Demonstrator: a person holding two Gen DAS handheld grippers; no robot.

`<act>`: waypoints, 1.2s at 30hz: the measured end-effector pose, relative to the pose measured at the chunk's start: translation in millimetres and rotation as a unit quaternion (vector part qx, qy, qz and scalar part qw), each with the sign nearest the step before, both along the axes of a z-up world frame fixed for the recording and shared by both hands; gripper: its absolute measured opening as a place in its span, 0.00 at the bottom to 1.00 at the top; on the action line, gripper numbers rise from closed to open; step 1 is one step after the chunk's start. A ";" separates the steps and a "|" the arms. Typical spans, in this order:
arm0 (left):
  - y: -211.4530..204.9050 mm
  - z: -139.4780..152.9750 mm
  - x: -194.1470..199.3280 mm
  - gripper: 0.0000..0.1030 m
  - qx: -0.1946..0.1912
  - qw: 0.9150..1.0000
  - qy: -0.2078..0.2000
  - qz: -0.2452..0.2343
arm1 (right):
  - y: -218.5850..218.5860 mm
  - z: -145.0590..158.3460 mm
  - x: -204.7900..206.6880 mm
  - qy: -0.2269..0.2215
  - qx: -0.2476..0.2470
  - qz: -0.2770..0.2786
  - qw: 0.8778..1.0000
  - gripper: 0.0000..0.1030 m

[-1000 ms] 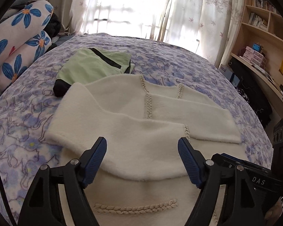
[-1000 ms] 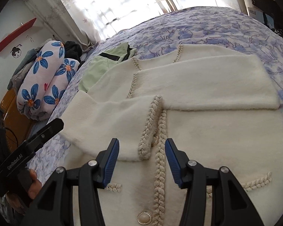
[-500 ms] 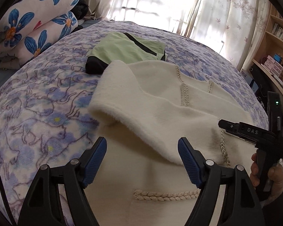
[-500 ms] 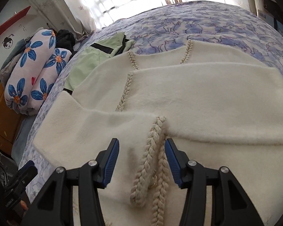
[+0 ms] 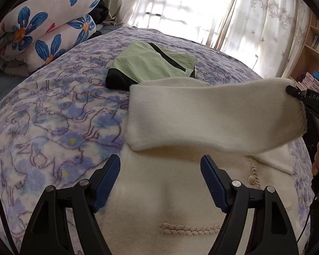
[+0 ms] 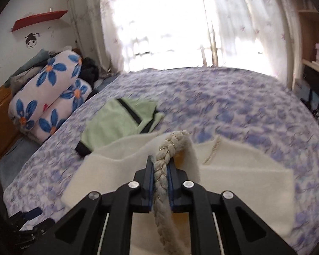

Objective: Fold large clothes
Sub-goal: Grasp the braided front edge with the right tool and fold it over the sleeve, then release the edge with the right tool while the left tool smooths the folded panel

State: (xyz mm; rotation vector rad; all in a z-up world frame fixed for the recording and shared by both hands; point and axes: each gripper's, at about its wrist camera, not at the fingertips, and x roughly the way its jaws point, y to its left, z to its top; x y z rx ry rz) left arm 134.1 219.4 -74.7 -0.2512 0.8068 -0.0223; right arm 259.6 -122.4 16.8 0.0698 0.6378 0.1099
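— Lying on the bed (image 5: 42, 127), was it, the cardigan (image 5: 165, 199)?

— Mostly. It was cream and fuzzy, with braided trim and a round button (image 5: 252, 179) down the front, spread over the blue-flowered bedspread just in front of a folded green garment (image 5: 151, 63). One sleeve (image 5: 212, 116) was lifted off the body and stretched across it in the air.

— Held by what?

— The right hand-held gripper (image 6: 161, 176). Its jaws had just been closing, and they were pinched narrow on the braided cuff (image 6: 165, 165) of that sleeve; the braid ran between the blue pads. From the left wrist view, its black tip met the sleeve's end at the right edge.

— And the left hand-held gripper (image 5: 160, 174)?

— Wide apart, holding nothing. It hung over the cardigan's body near the hem, below the raised sleeve; I couldn't tell whether the fingers (image 5: 106, 180) touched the fabric.
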 end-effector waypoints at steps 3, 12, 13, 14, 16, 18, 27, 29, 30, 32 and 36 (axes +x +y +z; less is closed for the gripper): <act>-3.6 -2.0 4.4 0.74 0.008 1.000 0.003 -0.008 | -35.8 -22.1 24.1 0.063 -0.032 -0.064 0.995 0.22; 3.9 -26.9 64.7 0.74 0.047 0.997 0.047 -0.030 | -93.5 -130.8 -4.0 0.183 0.053 -0.073 0.979 0.45; 6.7 -32.9 75.7 0.74 0.044 0.997 0.057 -0.030 | -96.9 -138.8 -7.9 0.188 0.070 -0.072 0.977 0.45; 8.5 -38.0 84.6 0.74 0.041 0.997 0.066 -0.028 | -98.1 -144.1 -9.7 0.191 0.083 -0.073 0.975 0.45; 13.2 -48.2 101.6 0.74 0.029 0.996 0.082 -0.027 | -101.3 -148.5 -10.4 0.189 0.109 -0.072 0.973 0.45; 17.8 -56.8 115.4 0.74 0.006 0.996 0.091 -0.024 | -102.6 -143.5 -7.9 0.180 0.127 -0.070 0.973 0.45; 14.9 -85.3 136.9 0.34 -0.002 0.994 0.105 -0.027 | -88.2 -157.6 32.4 0.175 0.100 -0.070 0.977 0.34; 17.0 -78.2 137.1 0.21 0.010 0.995 0.095 -0.024 | -89.0 -151.6 24.6 0.164 0.100 -0.069 0.979 0.16; 20.1 -75.1 136.6 0.19 0.000 0.996 0.091 -0.024 | -93.5 -144.0 15.4 0.153 0.123 -0.071 0.978 0.16; 22.0 -74.0 137.3 0.18 -0.001 0.996 0.088 -0.029 | -98.4 -135.2 -2.0 0.148 0.144 -0.077 0.975 0.15; 17.2 -84.6 142.5 0.20 0.027 0.995 0.092 -0.037 | -85.1 -160.6 -8.7 0.183 0.088 -0.077 0.976 0.17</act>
